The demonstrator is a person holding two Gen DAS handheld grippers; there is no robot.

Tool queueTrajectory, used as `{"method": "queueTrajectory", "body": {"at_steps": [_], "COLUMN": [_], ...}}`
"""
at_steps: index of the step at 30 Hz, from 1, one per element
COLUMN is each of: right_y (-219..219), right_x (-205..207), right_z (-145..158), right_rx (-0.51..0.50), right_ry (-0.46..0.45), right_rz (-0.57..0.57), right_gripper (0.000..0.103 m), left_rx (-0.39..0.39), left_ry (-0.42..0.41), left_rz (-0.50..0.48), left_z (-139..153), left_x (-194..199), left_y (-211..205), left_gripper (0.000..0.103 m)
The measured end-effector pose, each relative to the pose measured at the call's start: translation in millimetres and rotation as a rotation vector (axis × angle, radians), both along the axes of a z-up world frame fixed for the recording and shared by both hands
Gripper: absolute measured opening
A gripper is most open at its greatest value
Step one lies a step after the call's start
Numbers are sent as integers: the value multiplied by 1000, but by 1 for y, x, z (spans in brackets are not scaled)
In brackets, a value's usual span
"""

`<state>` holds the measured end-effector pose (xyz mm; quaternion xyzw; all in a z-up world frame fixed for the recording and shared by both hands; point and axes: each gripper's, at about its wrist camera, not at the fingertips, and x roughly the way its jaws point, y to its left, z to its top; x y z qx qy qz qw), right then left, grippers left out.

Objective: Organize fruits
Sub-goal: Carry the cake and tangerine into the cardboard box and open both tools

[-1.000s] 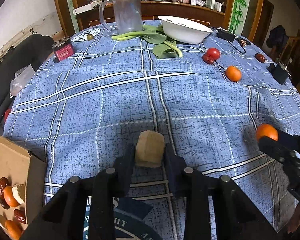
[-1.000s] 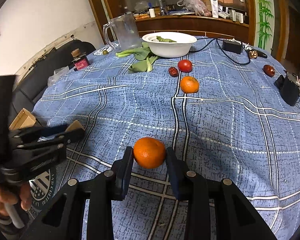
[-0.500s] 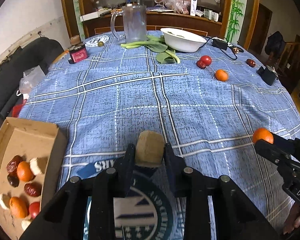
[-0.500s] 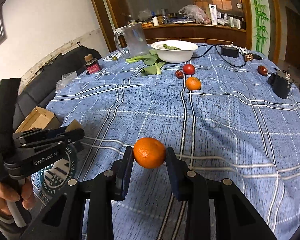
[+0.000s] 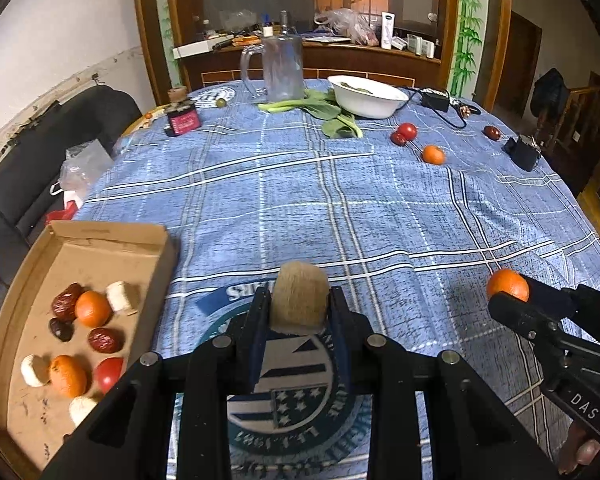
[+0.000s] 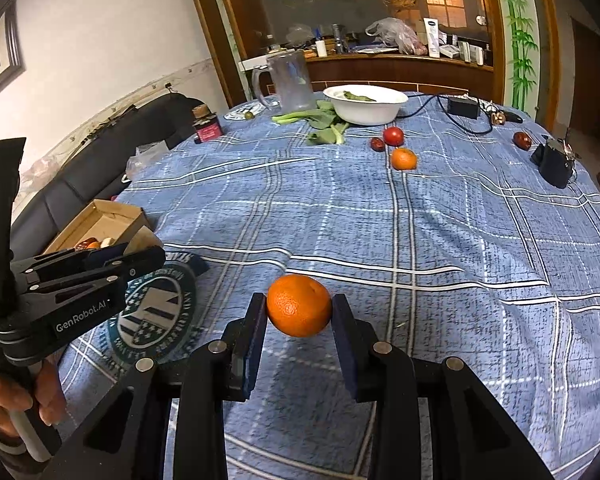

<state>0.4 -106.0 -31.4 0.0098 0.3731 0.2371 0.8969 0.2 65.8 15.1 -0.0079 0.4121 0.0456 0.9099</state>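
My left gripper [image 5: 299, 308] is shut on a tan, fuzzy cut fruit piece [image 5: 299, 297], held above the tablecloth just right of a cardboard box [image 5: 100, 240]. The box holds several oranges, red dates, a tomato and white pieces. My right gripper [image 6: 299, 312] is shut on an orange [image 6: 299, 305], held above the cloth; it also shows in the left wrist view [image 5: 507, 285] at the right. Another orange [image 6: 404, 159], a tomato [image 6: 393, 135] and dates [image 6: 377, 144] lie at the far side of the table.
A white bowl [image 5: 366, 96], leafy greens [image 5: 332, 114], a glass pitcher [image 5: 282, 68], a small red jar [image 5: 184, 120], a power adapter with cable [image 5: 434, 101] and a black device [image 5: 524, 152] stand at the back. A black sofa [image 5: 28, 152] lies left.
Both grippers have pulled back and up from the table with their fruit. The cardboard box has come much further into the left wrist view, closer to my left gripper.
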Motion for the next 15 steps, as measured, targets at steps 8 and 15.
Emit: {"method": "queueTrajectory", "body": {"at_steps": [8,15], "right_y": [31,62], "right_x": [-15,-25], "right_z": [9,15], "right_rx": [-5,-9], "right_ry": [-23,-34], "right_rz": [58,116], "right_gripper": [36,36], "left_rx": [16,22], "left_ry": [-15,-40], "left_rz": [45,84], "left_z": [9,16], "left_x": [-20,-36], "left_y": [27,50], "left_gripper": [28,28]}}
